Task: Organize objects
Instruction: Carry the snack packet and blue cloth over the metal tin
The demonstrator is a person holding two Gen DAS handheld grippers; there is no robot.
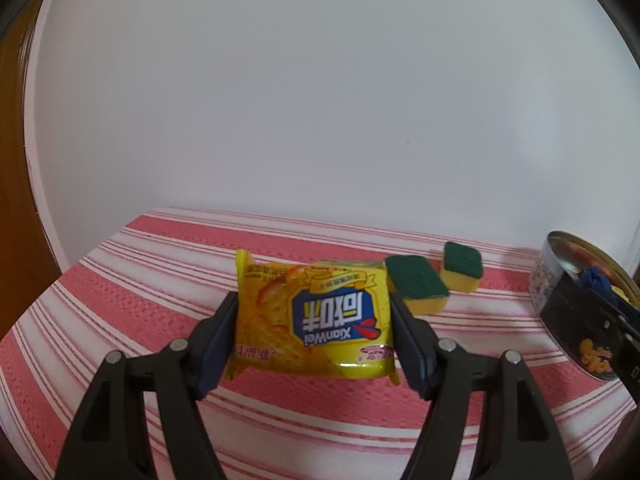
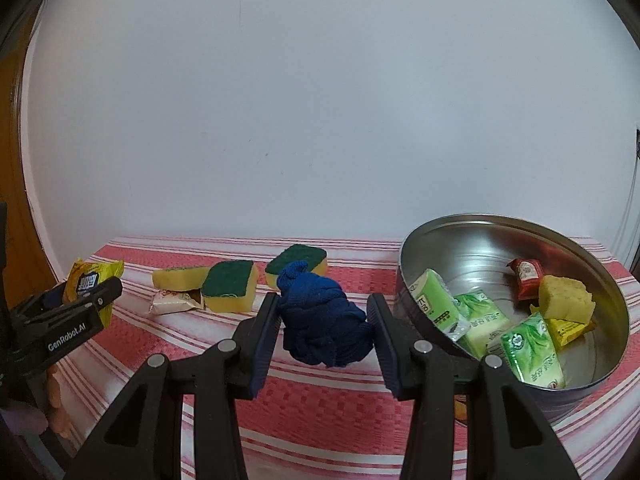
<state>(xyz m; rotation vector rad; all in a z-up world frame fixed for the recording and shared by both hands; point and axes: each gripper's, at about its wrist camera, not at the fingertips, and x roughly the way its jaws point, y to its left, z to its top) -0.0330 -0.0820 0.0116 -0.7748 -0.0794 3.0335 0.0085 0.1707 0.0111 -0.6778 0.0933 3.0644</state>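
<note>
While open worktop (image 1: 120, 320) is lying left, a yellow packet (image 1: 312, 316) is being clamped by the left hand-held gripper (image 1: 314, 320), and a blue cloth (image 2: 324, 316) by the right hand-held gripper (image 2: 324, 320).

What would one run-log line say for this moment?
left claw: holds yellow cracker packet | right claw: holds blue cloth | metal tin: partly filled

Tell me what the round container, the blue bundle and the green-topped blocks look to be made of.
Round tin: metal, apparently; its bare inside is shiny and mirrors the packets.
Blue bundle, held in the right gripper: soft knitted fabric, crumpled into folds, matte.
Green-topped sponges: yellow foam under a rough green scouring layer.
</note>
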